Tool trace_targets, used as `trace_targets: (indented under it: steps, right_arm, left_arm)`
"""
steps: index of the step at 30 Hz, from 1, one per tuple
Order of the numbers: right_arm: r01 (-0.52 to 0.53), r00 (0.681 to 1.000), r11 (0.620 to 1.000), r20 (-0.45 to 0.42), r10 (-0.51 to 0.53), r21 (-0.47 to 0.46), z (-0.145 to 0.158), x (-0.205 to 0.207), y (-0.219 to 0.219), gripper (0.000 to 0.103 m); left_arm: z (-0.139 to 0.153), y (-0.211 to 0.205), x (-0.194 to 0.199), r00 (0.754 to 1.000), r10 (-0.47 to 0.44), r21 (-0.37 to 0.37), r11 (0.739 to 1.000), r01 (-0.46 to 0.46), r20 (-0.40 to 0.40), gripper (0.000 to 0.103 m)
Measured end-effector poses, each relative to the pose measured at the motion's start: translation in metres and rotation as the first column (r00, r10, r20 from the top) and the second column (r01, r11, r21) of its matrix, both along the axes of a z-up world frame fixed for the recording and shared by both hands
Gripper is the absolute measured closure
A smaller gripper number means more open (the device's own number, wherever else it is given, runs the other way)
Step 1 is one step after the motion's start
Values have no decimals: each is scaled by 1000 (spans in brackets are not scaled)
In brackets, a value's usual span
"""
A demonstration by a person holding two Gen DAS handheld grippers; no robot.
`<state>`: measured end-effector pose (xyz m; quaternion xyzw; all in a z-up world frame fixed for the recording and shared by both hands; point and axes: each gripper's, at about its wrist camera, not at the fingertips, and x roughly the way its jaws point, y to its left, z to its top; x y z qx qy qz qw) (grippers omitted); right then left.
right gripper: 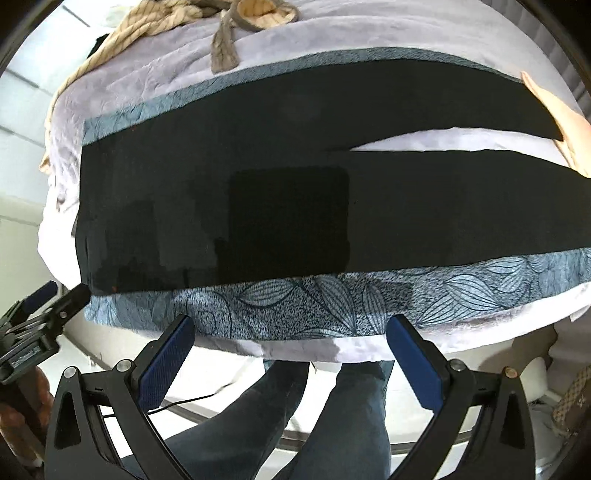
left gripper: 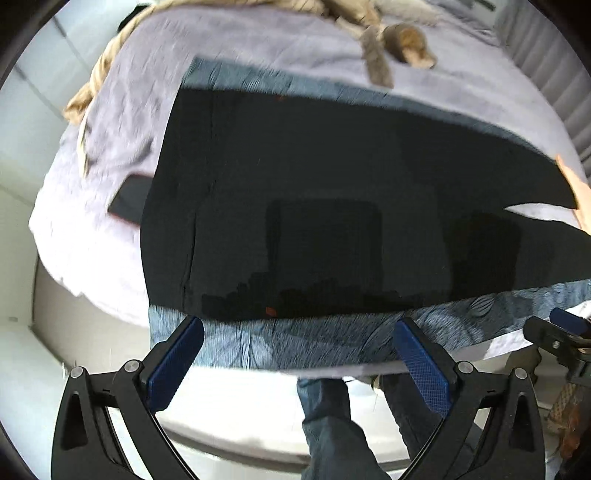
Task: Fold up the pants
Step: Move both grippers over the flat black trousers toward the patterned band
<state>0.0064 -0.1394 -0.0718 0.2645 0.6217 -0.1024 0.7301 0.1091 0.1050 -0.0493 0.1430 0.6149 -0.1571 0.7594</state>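
Black pants (left gripper: 314, 206) lie flat on a blue leaf-patterned cloth (left gripper: 332, 339) on the bed, waistband to the left and both legs running right. In the right wrist view the pants (right gripper: 258, 192) show a gap between the two legs at the right. My left gripper (left gripper: 297, 328) hovers open over the bed's near edge, just short of the pants' near hem. My right gripper (right gripper: 291, 326) is open too, above the patterned cloth (right gripper: 314, 299), holding nothing. Each gripper shows at the other view's edge: the right gripper (left gripper: 561, 332) and the left gripper (right gripper: 48, 299).
A lilac bedsheet (left gripper: 110, 240) covers the bed. A dark phone (left gripper: 129, 199) lies left of the waistband. A striped beige garment (right gripper: 155, 18) and a grey strap (right gripper: 221, 51) lie at the far side. A peach-coloured thing (right gripper: 554, 118) touches the leg ends. My legs (right gripper: 295, 424) stand below.
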Motion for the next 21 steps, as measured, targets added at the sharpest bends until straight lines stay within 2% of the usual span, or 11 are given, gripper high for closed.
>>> trace_targets:
  steps: [5, 8, 14, 21]
  right_arm:
    - [18, 999, 993, 25, -21, 113, -10, -5, -1, 0]
    - [9, 999, 989, 49, -17, 150, -12, -6, 2, 0]
    - [-19, 997, 987, 77, 7, 159, -15, 2, 8, 0]
    - [8, 997, 984, 69, -20, 177, -25, 10, 7, 0]
  left_arm:
    - [-13, 5, -9, 999, 11, 22, 1000, -10, -33, 0]
    - [-18, 4, -10, 998, 6, 25, 1000, -4, -57, 0]
    - [-27, 2, -4, 996, 21, 40, 999, -18, -83, 0]
    - [-38, 0, 3, 995, 27, 60, 998, -21, -101, 0]
